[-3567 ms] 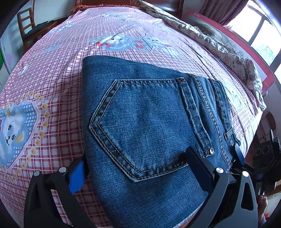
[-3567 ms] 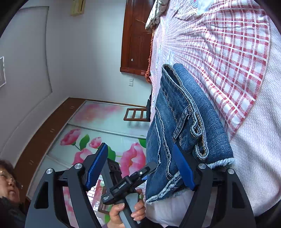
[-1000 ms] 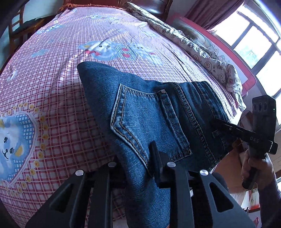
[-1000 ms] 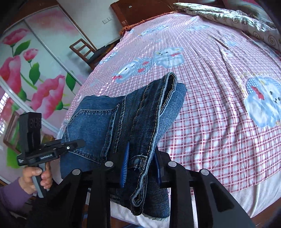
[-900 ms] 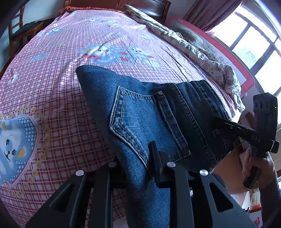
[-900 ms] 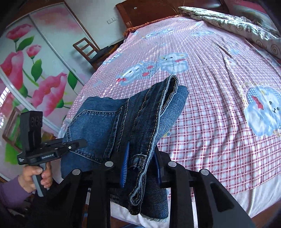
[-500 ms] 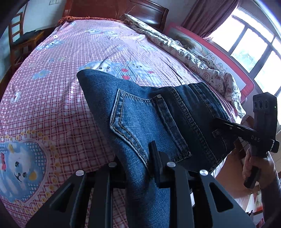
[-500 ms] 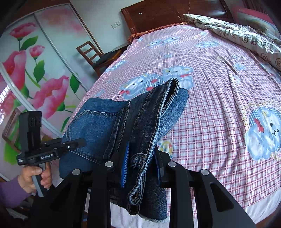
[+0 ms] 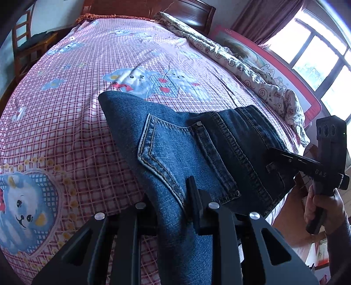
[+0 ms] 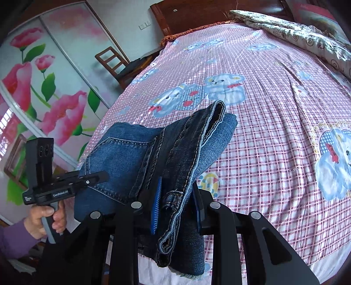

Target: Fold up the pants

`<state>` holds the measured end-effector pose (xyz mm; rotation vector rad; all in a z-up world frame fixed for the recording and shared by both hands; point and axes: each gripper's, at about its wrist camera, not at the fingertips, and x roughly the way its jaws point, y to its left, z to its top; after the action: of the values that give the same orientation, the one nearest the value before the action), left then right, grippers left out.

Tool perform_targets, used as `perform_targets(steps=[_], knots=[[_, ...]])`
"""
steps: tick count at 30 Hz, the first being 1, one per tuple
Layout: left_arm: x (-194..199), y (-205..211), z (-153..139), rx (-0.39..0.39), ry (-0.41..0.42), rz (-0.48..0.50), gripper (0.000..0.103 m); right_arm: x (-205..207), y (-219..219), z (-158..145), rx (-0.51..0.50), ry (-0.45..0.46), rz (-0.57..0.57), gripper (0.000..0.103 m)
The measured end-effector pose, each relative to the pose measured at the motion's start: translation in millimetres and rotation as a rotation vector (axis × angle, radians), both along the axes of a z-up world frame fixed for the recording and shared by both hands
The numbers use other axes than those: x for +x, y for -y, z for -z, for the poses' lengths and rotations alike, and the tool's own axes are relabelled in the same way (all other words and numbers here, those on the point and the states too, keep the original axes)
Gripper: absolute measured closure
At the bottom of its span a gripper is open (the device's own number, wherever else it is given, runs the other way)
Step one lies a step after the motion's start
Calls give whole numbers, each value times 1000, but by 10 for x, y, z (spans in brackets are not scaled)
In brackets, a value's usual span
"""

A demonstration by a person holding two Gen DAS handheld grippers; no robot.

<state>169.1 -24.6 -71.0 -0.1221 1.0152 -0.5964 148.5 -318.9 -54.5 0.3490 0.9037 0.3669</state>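
Note:
The folded blue jeans (image 9: 186,149) are held up above the pink checked bed (image 9: 65,109), back pocket facing up. My left gripper (image 9: 175,210) is shut on their near left edge. My right gripper (image 10: 177,208) is shut on the waistband end of the jeans (image 10: 175,157), which hang between its blue pads. The right gripper also shows in the left wrist view (image 9: 307,162), and the left gripper shows in the right wrist view (image 10: 65,182), each clamped on an opposite end. The far folded edge of the jeans hovers over the bedsheet.
A rolled floral quilt (image 9: 241,65) lies along the bed's right side by the window. A wooden headboard (image 10: 197,13) stands at the far end. A wooden chair (image 10: 116,63) stands left of the bed, beside a wardrobe with flower doors (image 10: 43,76).
Both grippers shut on the jeans and have lifted them off the sheet. Over the last second the jeans have risen slightly and moved toward the middle of the bed.

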Motion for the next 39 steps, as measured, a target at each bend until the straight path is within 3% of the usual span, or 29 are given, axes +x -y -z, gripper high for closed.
perform_targets(steps=[8,12,13,15,19,24,26,27,29,30,31,33,35,36,37,39], knots=[[189,52,-111,14,48,8,83,150,105,-61,32,12,22,79],[214,17,150,31,-28,-4,82,191,84,400,-42,-124,29,78],[184,11,182,21,-26,0,80,179,73,533,-80,-147,36,74],[149,40,160,33,-6,6,80,150,109,614,-69,-138,65,73],[206,86,109,55,-8,22,80,153,-72,432,-243,-108,20,75],[186,33,161,25,-17,-5,80,130,-84,159,-267,-38,21,78],[180,7,201,-1,-32,-8,77,178,-7,405,-233,-123,43,75],[173,9,199,-4,-32,-6,77,201,75,567,-193,-167,72,63],[158,46,187,38,-15,4,77,182,314,696,26,-190,143,53],[162,52,185,47,-12,8,77,165,434,720,159,-193,167,39],[167,49,188,44,-14,7,77,151,491,742,240,-198,182,35],[191,61,186,44,-14,1,77,183,427,761,219,-205,157,34],[181,77,163,50,-1,-1,77,220,248,679,86,-173,80,64],[176,87,145,54,9,2,78,234,165,624,29,-170,50,73],[184,94,131,58,14,3,78,233,117,544,-10,-150,32,79],[212,75,105,48,14,-1,78,216,54,340,-57,-96,1,80]])
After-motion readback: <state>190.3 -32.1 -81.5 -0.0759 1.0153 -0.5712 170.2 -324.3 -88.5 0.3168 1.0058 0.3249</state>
